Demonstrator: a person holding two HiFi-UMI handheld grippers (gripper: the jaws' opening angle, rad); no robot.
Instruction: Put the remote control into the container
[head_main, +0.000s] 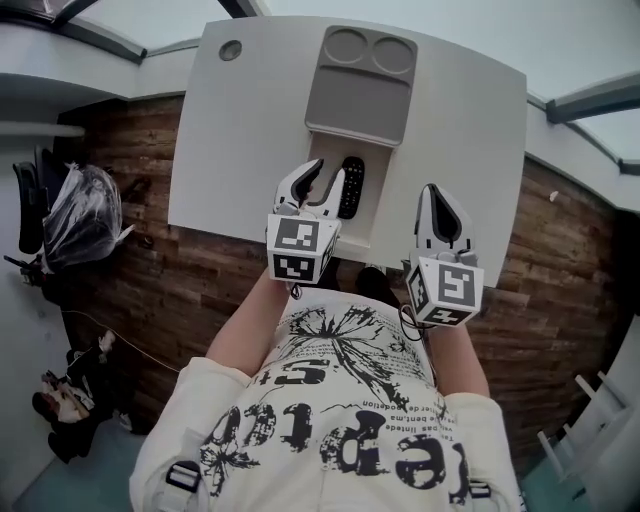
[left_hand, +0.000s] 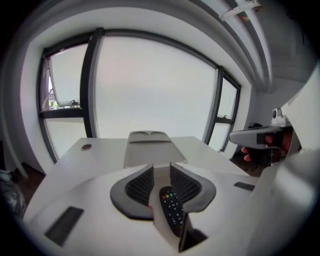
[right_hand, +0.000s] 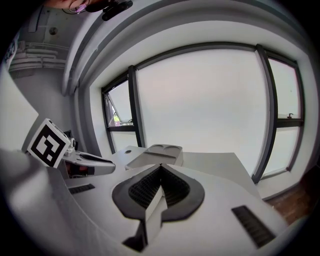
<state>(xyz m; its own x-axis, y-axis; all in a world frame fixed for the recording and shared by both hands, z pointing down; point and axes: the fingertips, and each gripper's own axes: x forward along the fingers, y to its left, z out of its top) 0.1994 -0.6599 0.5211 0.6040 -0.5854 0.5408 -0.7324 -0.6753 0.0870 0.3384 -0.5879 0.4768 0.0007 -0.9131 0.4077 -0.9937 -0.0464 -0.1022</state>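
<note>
The black remote control (left_hand: 171, 209) lies lengthwise between the ribbed pads of my left gripper (left_hand: 161, 172), buttons up, and the jaws are shut on it. In the head view the left gripper (head_main: 326, 176) holds the remote control (head_main: 351, 187) over the near part of the white table (head_main: 240, 150), just short of the grey container (head_main: 356, 95). This container (left_hand: 150, 148) is a long tray with two round recesses at its far end. To the right, near the table's front edge, my right gripper (head_main: 433, 198) is shut on nothing, its pads touching (right_hand: 160, 169).
A round cable grommet (head_main: 231, 49) sits at the table's far left corner. Large windows stand beyond the table. On the wooden floor to the left lie a plastic-wrapped bundle (head_main: 85, 215) and other clutter. The left gripper's marker cube (right_hand: 47, 142) shows in the right gripper view.
</note>
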